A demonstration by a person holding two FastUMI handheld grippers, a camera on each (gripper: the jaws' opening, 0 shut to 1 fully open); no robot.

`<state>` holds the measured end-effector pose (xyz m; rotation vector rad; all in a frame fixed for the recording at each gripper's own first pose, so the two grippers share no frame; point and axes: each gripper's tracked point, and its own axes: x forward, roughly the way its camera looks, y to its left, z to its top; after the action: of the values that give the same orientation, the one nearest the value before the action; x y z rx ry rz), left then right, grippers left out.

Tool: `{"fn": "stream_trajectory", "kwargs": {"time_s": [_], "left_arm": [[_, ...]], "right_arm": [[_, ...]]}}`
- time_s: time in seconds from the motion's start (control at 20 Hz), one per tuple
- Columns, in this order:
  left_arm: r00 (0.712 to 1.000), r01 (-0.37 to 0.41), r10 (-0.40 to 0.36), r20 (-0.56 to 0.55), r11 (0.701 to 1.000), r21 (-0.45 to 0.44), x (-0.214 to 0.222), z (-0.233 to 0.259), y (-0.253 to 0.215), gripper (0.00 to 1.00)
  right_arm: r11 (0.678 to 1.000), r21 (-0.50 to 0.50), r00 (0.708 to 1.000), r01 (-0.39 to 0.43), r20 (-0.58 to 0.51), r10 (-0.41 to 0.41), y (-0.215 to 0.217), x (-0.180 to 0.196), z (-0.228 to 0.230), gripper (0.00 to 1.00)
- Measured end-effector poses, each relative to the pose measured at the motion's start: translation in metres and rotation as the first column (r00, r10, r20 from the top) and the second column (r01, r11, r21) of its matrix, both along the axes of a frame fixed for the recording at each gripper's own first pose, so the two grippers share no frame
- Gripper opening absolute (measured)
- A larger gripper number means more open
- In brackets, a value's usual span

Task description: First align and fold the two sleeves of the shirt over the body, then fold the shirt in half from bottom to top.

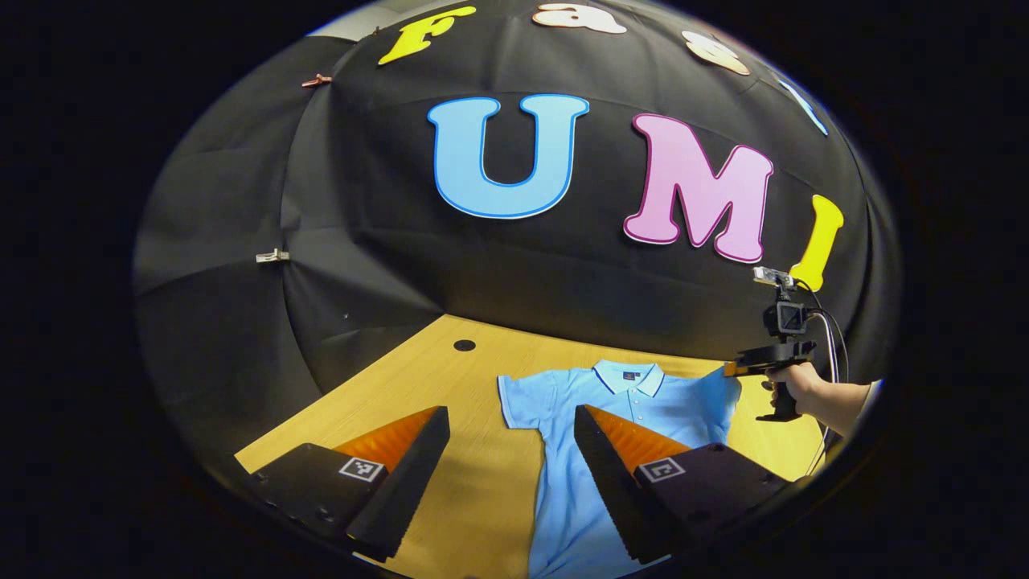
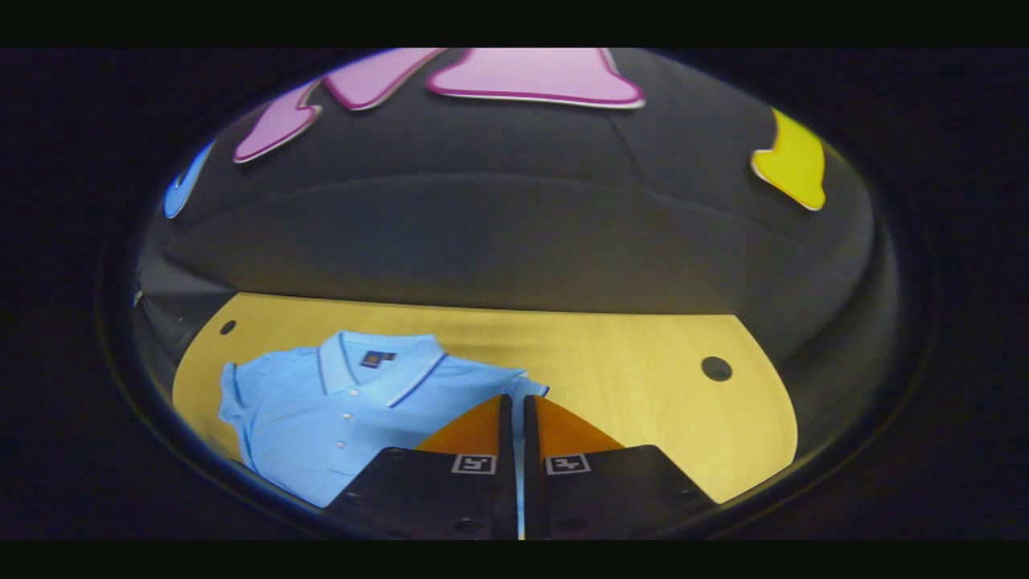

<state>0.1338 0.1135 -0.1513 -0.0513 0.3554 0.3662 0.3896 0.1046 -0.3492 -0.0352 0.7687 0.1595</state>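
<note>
A light blue polo shirt (image 1: pixel 643 410) lies face up on the wooden table (image 1: pixel 402 386), collar (image 1: pixel 629 376) toward the back wall. My left gripper (image 1: pixel 510 410) is open wide above the table, and the shirt's left sleeve (image 1: pixel 518 402) shows in the gap between its fingers, untouched. In the right gripper view the shirt (image 2: pixel 346 410) spreads to the left, and my right gripper (image 2: pixel 514 398) is shut on the edge of the other sleeve (image 2: pixel 526 388), a thin strip of blue cloth showing between its fingers. The left gripper view shows that gripper (image 1: pixel 731 370), in a hand (image 1: pixel 792 386), at the shirt's far right sleeve.
The black cloth wall closes the table's far side. A round cable hole (image 1: pixel 465 345) sits at the back left of the table, and two holes (image 2: pixel 715 368) (image 2: pixel 227 327) show in the right gripper view. Bare wood lies right of the shirt (image 2: pixel 643 378).
</note>
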Motion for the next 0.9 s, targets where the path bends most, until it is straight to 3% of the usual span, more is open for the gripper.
{"fn": "stream_trajectory", "kwargs": {"time_s": [0.05, 0.15, 0.2, 0.25, 0.3, 0.4, 0.45, 0.6, 0.75, 0.9], "left_arm": [[1.0, -0.003, 0.003, 0.004, 1.0, -0.006, 0.0, -0.001, 0.001, 0.99], [1.0, -0.013, 0.013, 0.011, 1.0, -0.009, 0.002, -0.003, 0.007, 0.99], [1.0, -0.016, 0.016, 0.014, 1.0, -0.007, 0.003, -0.006, 0.011, 0.99], [1.0, -0.017, 0.017, 0.014, 1.0, -0.006, 0.005, -0.008, 0.014, 0.99], [1.0, -0.016, 0.016, 0.015, 1.0, -0.007, 0.007, -0.012, 0.018, 0.99], [1.0, -0.011, 0.012, 0.011, 1.0, -0.012, 0.015, -0.021, 0.028, 0.96], [1.0, -0.008, 0.008, 0.008, 1.0, -0.014, 0.021, -0.024, 0.033, 0.99], [1.0, 0.006, -0.005, 0.014, 1.0, -0.016, 0.047, -0.036, 0.049, 0.99], [0.999, 0.036, -0.036, -0.001, 0.997, -0.066, 0.09, -0.062, 0.059, 0.99], [0.999, 0.037, -0.039, -0.03, 0.998, -0.059, 0.144, -0.093, 0.079, 0.99]], "right_arm": [[0.999, 0.006, 0.999, -0.052, 0.008, 0.052, 0.023, -0.008, 0.004, 0.03], [0.988, 0.009, 0.987, -0.157, 0.018, 0.157, 0.069, -0.029, 0.007, 0.35], [0.979, 0.02, 0.979, -0.202, 0.017, 0.201, 0.091, -0.041, 0.009, 0.33], [0.97, 0.04, 0.971, -0.24, 0.012, 0.239, 0.108, -0.053, 0.005, 0.41], [0.962, 0.054, 0.964, -0.267, 0.007, 0.267, 0.121, -0.065, 0.004, 0.51], [0.948, 0.061, 0.95, -0.313, 0.005, 0.313, 0.135, -0.087, 0.003, 0.87], [0.943, 0.049, 0.944, -0.329, 0.011, 0.329, 0.135, -0.095, 0.003, 0.93], [0.939, 0.043, 0.94, -0.343, 0.014, 0.342, 0.122, -0.116, 0.006, 0.98], [0.952, 0.035, 0.953, -0.303, 0.028, 0.302, 0.084, -0.125, 0.014, 0.98], [0.969, 0.036, 0.969, -0.244, 0.059, 0.242, 0.044, -0.129, 0.027, 0.96]]}}
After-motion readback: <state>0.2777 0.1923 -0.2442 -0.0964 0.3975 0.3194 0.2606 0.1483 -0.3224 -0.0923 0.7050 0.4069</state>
